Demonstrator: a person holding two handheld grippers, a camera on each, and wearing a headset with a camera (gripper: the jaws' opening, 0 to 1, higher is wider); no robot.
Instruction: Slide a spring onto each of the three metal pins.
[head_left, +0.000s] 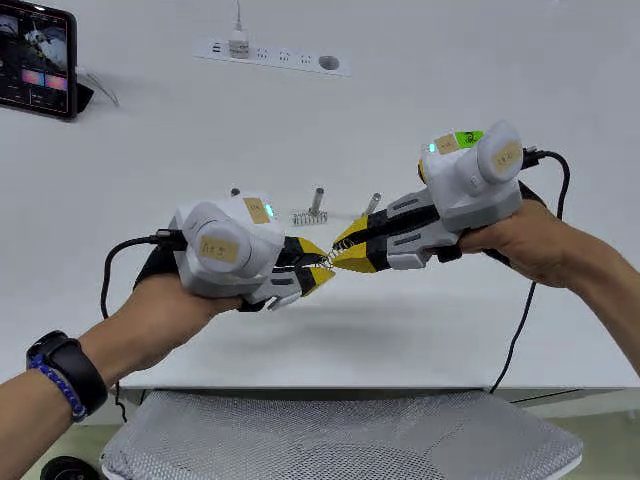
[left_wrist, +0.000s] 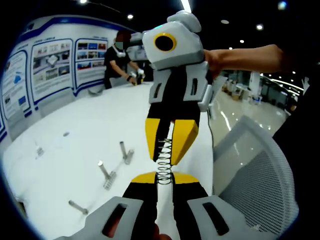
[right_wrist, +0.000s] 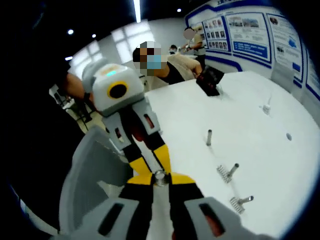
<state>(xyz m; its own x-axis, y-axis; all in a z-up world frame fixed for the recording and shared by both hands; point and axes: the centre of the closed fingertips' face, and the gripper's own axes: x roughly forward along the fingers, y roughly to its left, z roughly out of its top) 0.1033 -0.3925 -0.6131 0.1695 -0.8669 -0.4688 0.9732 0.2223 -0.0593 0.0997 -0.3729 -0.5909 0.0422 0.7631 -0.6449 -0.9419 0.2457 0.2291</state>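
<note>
A small steel spring (left_wrist: 164, 160) is stretched between the two grippers above the table's front edge. My left gripper (left_wrist: 165, 179) is shut on its near end, and my right gripper (left_wrist: 169, 137) closes on its far end from above. In the head view the yellow tips of the left gripper (head_left: 318, 263) and right gripper (head_left: 340, 250) meet over the spring (head_left: 326, 262). Three metal pins stand on the white table: a bare pin (right_wrist: 209, 136), a pin (right_wrist: 232, 170) with a spring at its base, and a pin (right_wrist: 246, 199) with a spring too.
A white power strip (head_left: 272, 54) lies at the back and a dark tablet (head_left: 37, 60) at the back left. Cables trail from both grippers. A grey mesh chair (head_left: 340, 435) sits under the table's front edge. People stand at a far table (left_wrist: 120, 85).
</note>
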